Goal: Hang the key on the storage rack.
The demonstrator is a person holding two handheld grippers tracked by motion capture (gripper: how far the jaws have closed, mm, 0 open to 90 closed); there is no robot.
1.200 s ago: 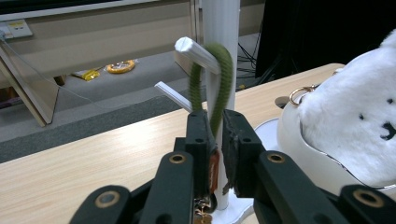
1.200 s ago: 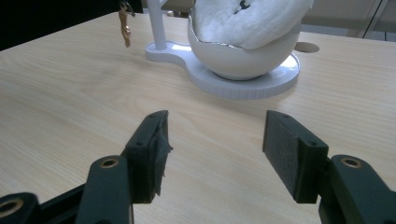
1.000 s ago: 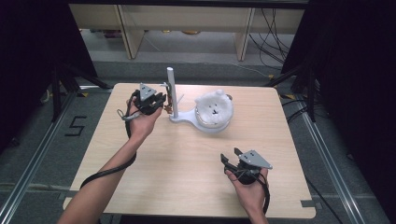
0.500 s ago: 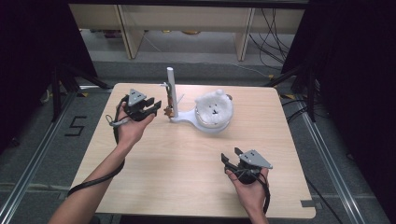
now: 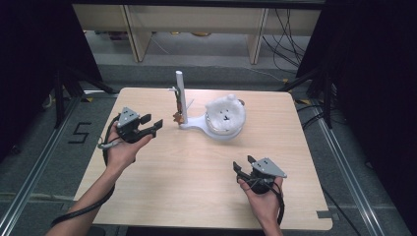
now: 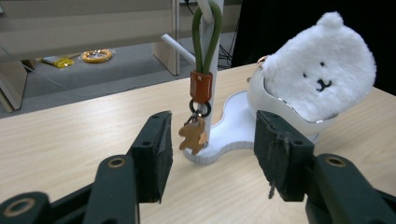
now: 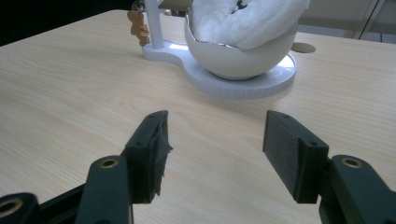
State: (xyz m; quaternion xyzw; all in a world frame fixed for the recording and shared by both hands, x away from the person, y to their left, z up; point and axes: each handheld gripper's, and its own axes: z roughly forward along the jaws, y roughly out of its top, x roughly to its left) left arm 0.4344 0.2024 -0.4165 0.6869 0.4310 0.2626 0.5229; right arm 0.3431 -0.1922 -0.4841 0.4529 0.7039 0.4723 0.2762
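Note:
A green-looped keychain [image 6: 204, 74] with a brown bear charm [image 6: 193, 136] hangs on a white upright post [image 5: 180, 96] of a white stand [image 5: 196, 124]. A fluffy white bear-face plush [image 5: 225, 114] sits in the stand's bowl [image 7: 243, 60]. My left gripper [image 5: 153, 124] is to the left of the post, apart from the charm; its jaws have just been opening and nothing is between them [image 6: 212, 156]. My right gripper [image 5: 242, 167] rests open and empty near the table's front right [image 7: 212, 149].
The light wooden table [image 5: 196, 187] has bare room in the middle and front. Beyond its far edge are wooden shelf legs [image 5: 135, 34], cables [image 5: 285, 29] and a yellow ring [image 6: 96, 55] on the floor. Dark frames stand at both sides.
My left gripper has let go of the keychain, opened its jaws and drawn away to the left of the post. The keychain stays hanging there. My right gripper has kept still.

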